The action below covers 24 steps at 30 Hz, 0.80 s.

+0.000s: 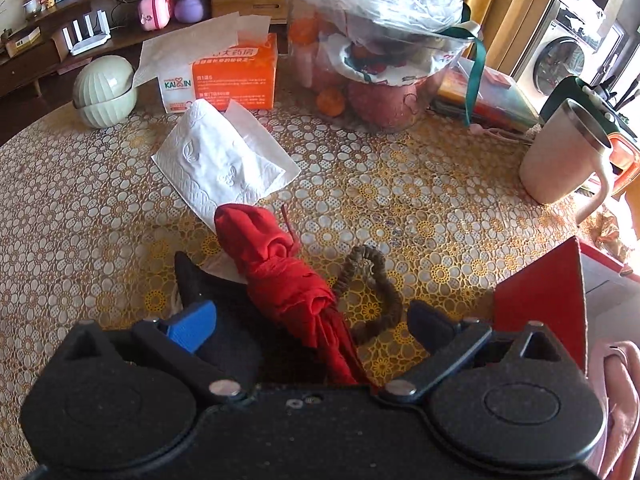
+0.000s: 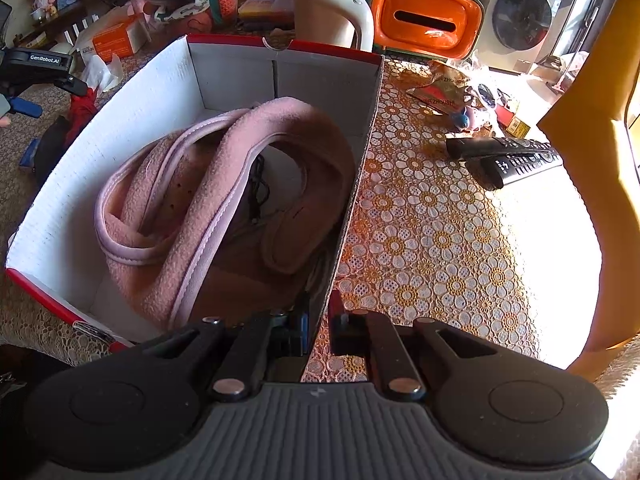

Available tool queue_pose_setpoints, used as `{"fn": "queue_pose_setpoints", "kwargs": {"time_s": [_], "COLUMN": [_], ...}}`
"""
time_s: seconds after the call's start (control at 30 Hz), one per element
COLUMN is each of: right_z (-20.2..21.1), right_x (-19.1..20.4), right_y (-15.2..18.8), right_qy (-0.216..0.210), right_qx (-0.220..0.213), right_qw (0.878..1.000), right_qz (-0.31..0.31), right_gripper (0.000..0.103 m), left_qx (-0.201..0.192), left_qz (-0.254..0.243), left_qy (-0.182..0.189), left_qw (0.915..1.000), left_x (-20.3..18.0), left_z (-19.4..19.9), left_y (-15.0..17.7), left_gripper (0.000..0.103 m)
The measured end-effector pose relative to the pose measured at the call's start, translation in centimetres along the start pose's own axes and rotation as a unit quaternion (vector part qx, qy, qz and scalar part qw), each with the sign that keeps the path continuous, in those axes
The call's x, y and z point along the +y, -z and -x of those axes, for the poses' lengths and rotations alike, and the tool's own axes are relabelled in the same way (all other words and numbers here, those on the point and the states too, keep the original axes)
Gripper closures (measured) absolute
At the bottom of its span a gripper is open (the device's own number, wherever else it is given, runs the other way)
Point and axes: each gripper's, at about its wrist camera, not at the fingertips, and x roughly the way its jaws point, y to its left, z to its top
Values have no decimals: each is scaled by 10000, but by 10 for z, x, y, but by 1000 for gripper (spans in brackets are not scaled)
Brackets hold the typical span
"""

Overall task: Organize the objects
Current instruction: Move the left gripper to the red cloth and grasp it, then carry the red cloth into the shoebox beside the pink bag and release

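Lying between the spread fingers of the left claw (image 1: 312,320), a rolled red cloth (image 1: 284,276) rests on the patterned surface (image 1: 420,200), not yet gripped. Soft, light and limp; it will sag and may unroll if taken by an end. Best hold, by my judgement: across the thick middle of the roll.

Just right of it, a brown fabric hair tie (image 1: 376,292): soft, light, easily dragged along by accident. Black cloth under the left finger; kind unclear.

Ahead of the claw, a folded white tissue (image 1: 224,164): flimsy, tears readily.

Further right, the red cardboard box (image 2: 280,46), white inside, thin-walled and light, likely to slide. The right claw (image 2: 318,332) is pinched narrow on its near wall, steadying it.

Inside the box, ahead-left of that claw: a pink fleece garment (image 2: 224,200), bulky, soft.
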Motion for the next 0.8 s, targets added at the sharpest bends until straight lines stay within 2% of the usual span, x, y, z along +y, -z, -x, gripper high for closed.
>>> {"fn": "queue_pose_setpoints", "kwargs": {"time_s": [0.1, 0.2, 0.33, 0.4, 0.47, 0.5, 0.67, 0.8], "right_z": [0, 0, 0, -1, -1, -2, -3, -3], "right_x": [-1, -3, -3, -3, -4, -4, -3, -4], "right_y": [0, 0, 0, 0, 0, 0, 0, 1], "right_qy": [-21, -75, -93, -107, -117, -120, -109, -112], "right_qx": [-1, 15, 13, 13, 19, 21, 22, 17], "right_qw": [10000, 10000, 10000, 9999, 9999, 9999, 9999, 9999], "right_qz": [27, -11, 0, -6, -14, -22, -17, -39], "right_gripper": [94, 93, 93, 93, 93, 92, 92, 92], "left_qx": [75, 113, 182, 203, 171, 156, 138, 77], "left_qz": [-9, -67, -125, -198, -237, -214, -112, -97], "left_qy": [-16, -55, -126, -239, -343, -363, -258, -110], "left_qw": [10000, 9999, 9997, 9993, 9990, 9990, 9995, 9999], "left_x": [-2, -5, -9, -11, -11, -10, -2, 0], "left_z": [-10, -19, -28, -31, -31, -30, -24, -12], "left_y": [-2, -4, -3, -2, -1, -2, -4, -3], "left_gripper": [5, 13, 30, 35, 47, 50, 68, 74]}}
